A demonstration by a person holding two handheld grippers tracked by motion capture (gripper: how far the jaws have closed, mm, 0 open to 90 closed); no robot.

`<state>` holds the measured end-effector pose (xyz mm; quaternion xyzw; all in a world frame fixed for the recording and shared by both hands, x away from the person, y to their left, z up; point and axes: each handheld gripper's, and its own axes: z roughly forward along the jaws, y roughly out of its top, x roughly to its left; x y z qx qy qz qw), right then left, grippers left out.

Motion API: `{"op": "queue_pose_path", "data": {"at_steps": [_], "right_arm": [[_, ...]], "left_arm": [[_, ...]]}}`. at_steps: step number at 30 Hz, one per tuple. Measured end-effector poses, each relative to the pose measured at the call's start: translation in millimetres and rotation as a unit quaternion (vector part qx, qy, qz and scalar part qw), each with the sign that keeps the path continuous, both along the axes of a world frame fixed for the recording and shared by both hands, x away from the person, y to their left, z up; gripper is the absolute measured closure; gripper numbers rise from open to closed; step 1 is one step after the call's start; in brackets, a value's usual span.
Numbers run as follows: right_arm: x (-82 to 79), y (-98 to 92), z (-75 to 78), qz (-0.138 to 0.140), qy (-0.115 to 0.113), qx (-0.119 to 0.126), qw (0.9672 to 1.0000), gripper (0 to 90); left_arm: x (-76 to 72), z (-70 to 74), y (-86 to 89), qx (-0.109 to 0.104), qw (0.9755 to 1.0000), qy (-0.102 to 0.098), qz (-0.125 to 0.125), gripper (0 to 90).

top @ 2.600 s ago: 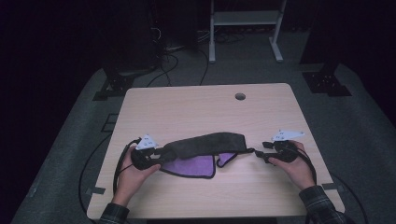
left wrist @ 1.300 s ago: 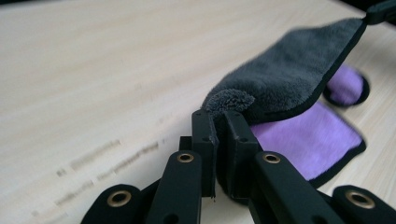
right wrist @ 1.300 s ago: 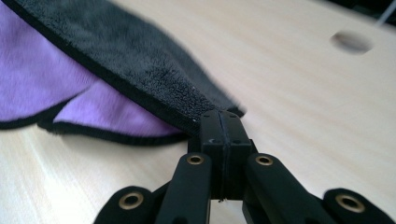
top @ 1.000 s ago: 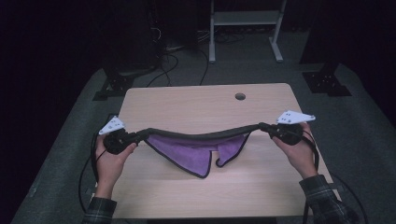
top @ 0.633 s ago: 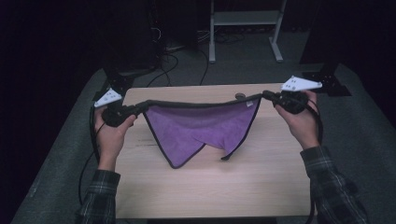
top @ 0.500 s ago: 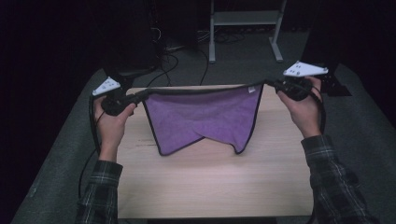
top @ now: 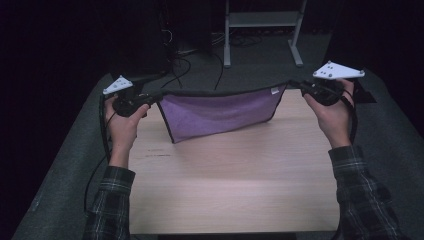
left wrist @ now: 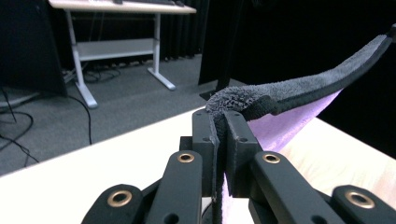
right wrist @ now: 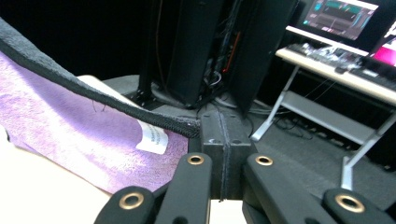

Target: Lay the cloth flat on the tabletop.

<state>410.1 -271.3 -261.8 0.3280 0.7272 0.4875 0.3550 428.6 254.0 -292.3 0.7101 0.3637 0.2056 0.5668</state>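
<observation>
The left hand-held gripper [top: 152, 96] has its jaws clamped on the left top corner of the purple cloth [top: 220, 112]; in the left gripper view the dark-bound hem [left wrist: 299, 91] is pinched between the pads. The cloth hangs spread between both hands above the far half of the bench [top: 230, 175], its top edge pulled nearly straight and its lower edge at or just above the wood (hard to tell which from above). A small white label [right wrist: 153, 138] is sewn near the right corner, with faint print too blurred to read. The right hand-held gripper [top: 295, 85] is closed on that corner. The step looks like spreading the cloth open in the air. Next would likely be lowering it flat, with both hands sinking evenly so the tension holds.
</observation>
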Motion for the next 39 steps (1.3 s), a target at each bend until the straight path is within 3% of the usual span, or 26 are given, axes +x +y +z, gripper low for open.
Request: {"op": "queue_pose_path", "data": {"at_steps": [1,6,11,22,24,31,39], "right_arm": [[0.0,0.0,0.0,0.0,0.0,0.0,1.0,89.4],[-12.6,-2.2,-28.1,0.017,0.022,-0.001,0.9996,89.3],[-22.7,-5.1,-42.6,0.027,0.038,-0.005,0.9989,89.3],[-50.7,-12.8,-85.0,0.049,0.077,-0.015,0.9957,89.3],[-57.0,-16.1,-98.8,0.055,0.091,-0.012,0.9943,89.3],[-72.0,-22.0,-124.6,0.066,0.12,-0.002,0.9906,89.2],[-99.5,-26.7,-155.5,0.085,0.163,-0.006,0.9829,89.2]], "left_arm": [[-0.8,-3.3,-0.3,0.001,1.0,0.003,-0.002,84.7],[-8.7,-18.2,-2.4,0.008,0.9995,0.024,-0.017,84.6],[-19.4,-31.6,-6.4,0.019,0.9984,0.041,-0.033,84.6],[-46.7,-67.8,-6.0,0.012,0.9948,0.082,-0.058,84.5],[-53.7,-78.6,-6.1,0.013,0.9935,0.094,-0.063,84.5],[-70.1,-96.4,-2.7,0.011,0.9908,0.114,-0.072,84.4],[-98.3,-116.0,-0.7,0.017,0.9866,0.139,-0.083,84.3]]}}
